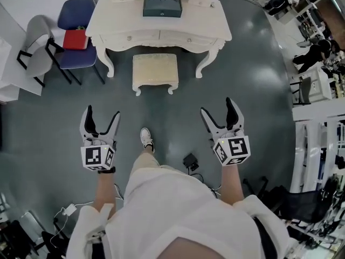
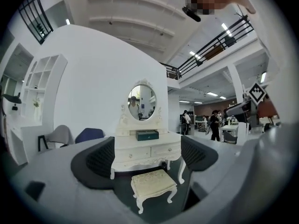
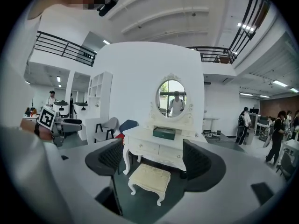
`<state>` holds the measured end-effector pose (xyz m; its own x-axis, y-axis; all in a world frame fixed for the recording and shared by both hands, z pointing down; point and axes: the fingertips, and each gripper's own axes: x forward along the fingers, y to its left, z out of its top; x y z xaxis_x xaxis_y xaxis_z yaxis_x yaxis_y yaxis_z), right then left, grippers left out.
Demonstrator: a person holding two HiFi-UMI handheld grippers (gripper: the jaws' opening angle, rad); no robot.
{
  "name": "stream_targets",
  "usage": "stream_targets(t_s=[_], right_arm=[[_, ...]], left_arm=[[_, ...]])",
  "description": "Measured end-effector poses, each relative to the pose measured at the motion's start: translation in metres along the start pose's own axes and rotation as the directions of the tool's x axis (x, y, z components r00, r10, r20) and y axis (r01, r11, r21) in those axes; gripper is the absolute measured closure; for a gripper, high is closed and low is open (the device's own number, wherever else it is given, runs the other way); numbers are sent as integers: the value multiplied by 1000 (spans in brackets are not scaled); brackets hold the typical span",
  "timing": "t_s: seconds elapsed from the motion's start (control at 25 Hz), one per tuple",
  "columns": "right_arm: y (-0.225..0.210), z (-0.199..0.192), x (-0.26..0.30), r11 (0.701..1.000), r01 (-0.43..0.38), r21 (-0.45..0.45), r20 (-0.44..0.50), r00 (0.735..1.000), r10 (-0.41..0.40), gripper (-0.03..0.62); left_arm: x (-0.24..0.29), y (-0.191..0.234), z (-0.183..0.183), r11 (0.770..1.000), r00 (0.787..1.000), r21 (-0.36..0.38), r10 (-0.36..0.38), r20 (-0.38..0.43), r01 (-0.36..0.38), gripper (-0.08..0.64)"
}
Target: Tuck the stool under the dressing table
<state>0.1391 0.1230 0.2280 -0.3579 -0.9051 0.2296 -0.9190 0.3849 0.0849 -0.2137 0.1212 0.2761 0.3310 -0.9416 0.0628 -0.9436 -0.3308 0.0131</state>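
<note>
A cream stool (image 1: pixel 155 72) with curved legs stands on the grey floor just in front of the white dressing table (image 1: pixel 159 23), mostly outside its knee space. The stool (image 2: pixel 153 185) also shows low between the jaws in the left gripper view, and the stool (image 3: pixel 149 180) likewise in the right gripper view. My left gripper (image 1: pixel 100 121) is open and empty, well short of the stool. The right gripper (image 1: pixel 221 116) is open and empty too, level with the left. An oval mirror (image 3: pixel 170 98) tops the table, and a green box (image 1: pixel 162 6) rests on it.
A blue chair (image 1: pixel 76 34) with a red item on its seat and a grey chair (image 1: pixel 36 47) stand left of the table. A black device with a cable (image 1: pixel 190 161) lies on the floor by my foot. Desks and people fill the right side (image 1: pixel 315 63).
</note>
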Motion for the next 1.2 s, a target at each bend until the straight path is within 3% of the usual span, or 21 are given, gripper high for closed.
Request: stream_targets(t_s=[0.24, 0.48, 0.8, 1.08, 1.2], right_arm=[[20, 26, 103, 999, -39, -22, -39, 999, 39, 210], [15, 32, 148, 1000, 1, -2, -75, 997, -2, 210], [-20, 38, 164, 999, 47, -1, -78, 996, -47, 210], [-47, 38, 192, 999, -25, -19, -76, 997, 24, 210], [-60, 32, 207, 998, -60, -23, -98, 994, 57, 210]], left_arm=[[104, 22, 5, 989, 990, -40, -141, -22, 140, 120], [162, 34, 2, 972, 973, -67, -226, -40, 223, 120], [202, 36, 7, 971, 971, -57, -235, -36, 233, 121], [229, 31, 17, 984, 984, -35, -173, -35, 172, 121], [242, 25, 9, 986, 983, -10, -165, -75, 165, 121]])
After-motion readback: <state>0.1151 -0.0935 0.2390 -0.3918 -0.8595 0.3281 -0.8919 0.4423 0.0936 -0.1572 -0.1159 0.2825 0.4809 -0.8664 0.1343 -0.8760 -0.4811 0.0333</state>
